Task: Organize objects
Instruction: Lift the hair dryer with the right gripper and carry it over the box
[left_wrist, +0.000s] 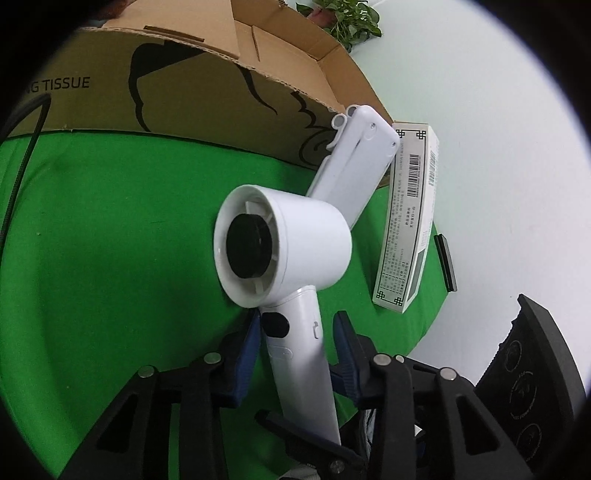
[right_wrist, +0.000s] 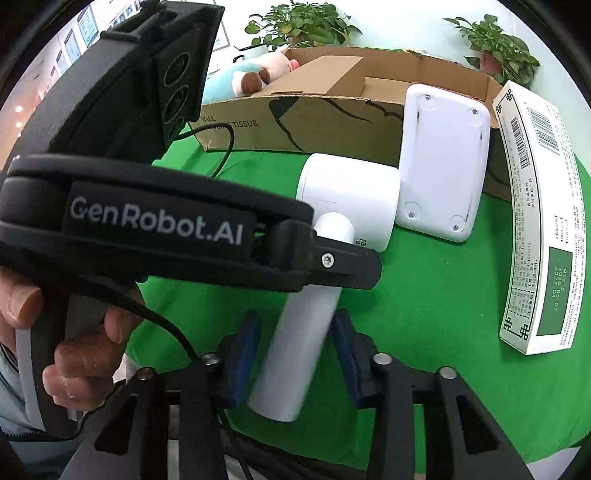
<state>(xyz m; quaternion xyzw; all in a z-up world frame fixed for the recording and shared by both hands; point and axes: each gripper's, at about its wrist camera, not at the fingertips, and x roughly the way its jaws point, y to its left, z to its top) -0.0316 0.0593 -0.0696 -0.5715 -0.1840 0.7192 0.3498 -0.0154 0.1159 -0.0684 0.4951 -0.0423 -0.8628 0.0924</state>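
My left claw (left_wrist: 297, 332) is narrowed onto the handle of the white handheld fan (left_wrist: 295, 240), just below its round head, blue pads on either side; from the other wrist its black finger lies right across that handle. My right claw (right_wrist: 295, 332) straddles the lower end of the same handle, jaws nearly closed. The handle is blurred there and sits nearer one pad, so I cannot tell whether I am pressing on it. My hand (right_wrist: 81, 350) is wrapped round the left claw's grip.

The fan's head points away over the green cloth (left_wrist: 110, 258) on the bench. Just past it a flat white device (right_wrist: 441, 162) leans against the open cardboard box (right_wrist: 332, 118). A long white carton (right_wrist: 535, 221) with a barcode lies to the right. Behind the box a plush toy (right_wrist: 251, 75) rests.
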